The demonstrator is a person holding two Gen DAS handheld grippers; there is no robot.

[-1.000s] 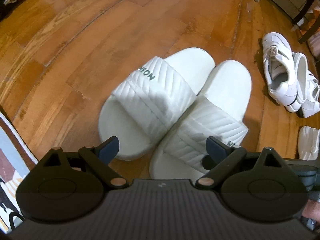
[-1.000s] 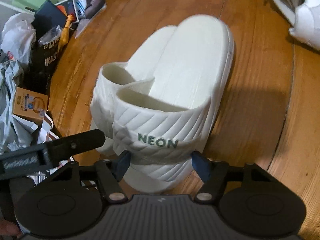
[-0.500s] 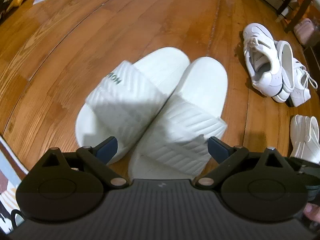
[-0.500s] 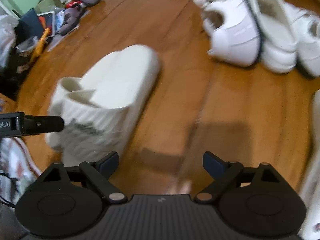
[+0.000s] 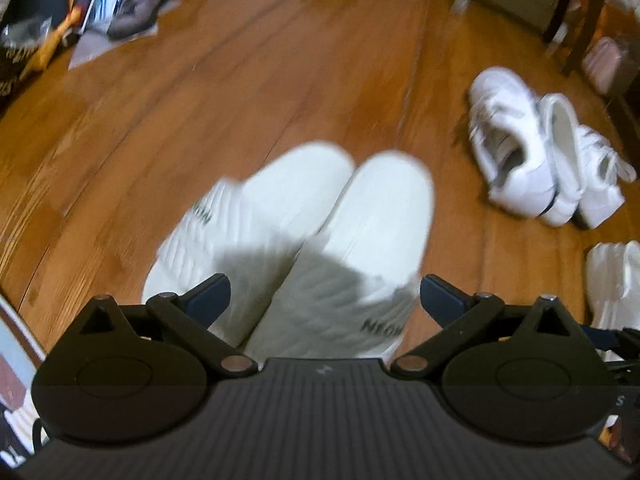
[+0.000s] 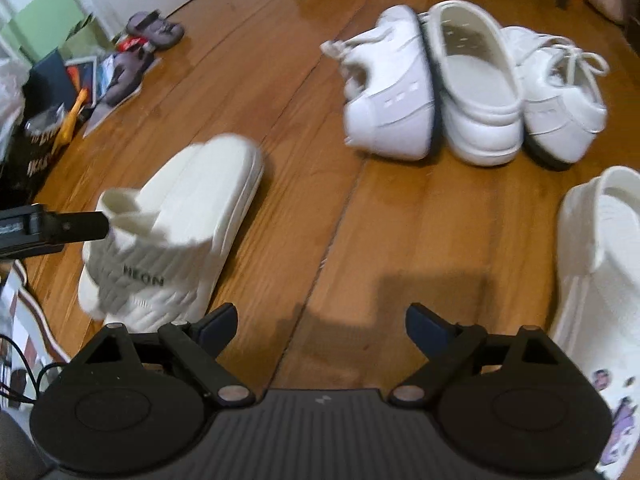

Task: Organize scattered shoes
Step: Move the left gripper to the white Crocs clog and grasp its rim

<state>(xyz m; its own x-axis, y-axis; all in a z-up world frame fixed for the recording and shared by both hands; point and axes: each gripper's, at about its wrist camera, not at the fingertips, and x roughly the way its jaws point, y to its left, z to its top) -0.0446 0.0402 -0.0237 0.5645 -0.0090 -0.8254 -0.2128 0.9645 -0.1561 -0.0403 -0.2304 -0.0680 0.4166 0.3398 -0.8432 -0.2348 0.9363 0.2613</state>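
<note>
A pair of white NEON slides (image 5: 272, 200) lies side by side on the wooden floor, toes pointing away. My left gripper (image 5: 324, 296) hovers over their strap ends, its jaws opening, the pads clear of both slides. In the right wrist view the same slides (image 6: 180, 216) sit at the left, with a finger of the left gripper (image 6: 60, 226) beside them. My right gripper (image 6: 320, 320) stands open over bare floor with nothing between its fingers. White sneakers (image 6: 392, 92) and a white clog (image 6: 476, 92) stand in a row ahead.
A second white clog with charms (image 6: 592, 272) lies at the right. Grey sandals (image 6: 156, 30), bags and books (image 6: 48, 92) clutter the far left. A patterned rug edge (image 5: 16, 344) is at the lower left; chair legs (image 5: 580, 20) stand at the back right.
The right gripper let go of the slide's strap, opened and swung right over bare floor. The left gripper drew back and tilted up a little. The slides stay on the floor.
</note>
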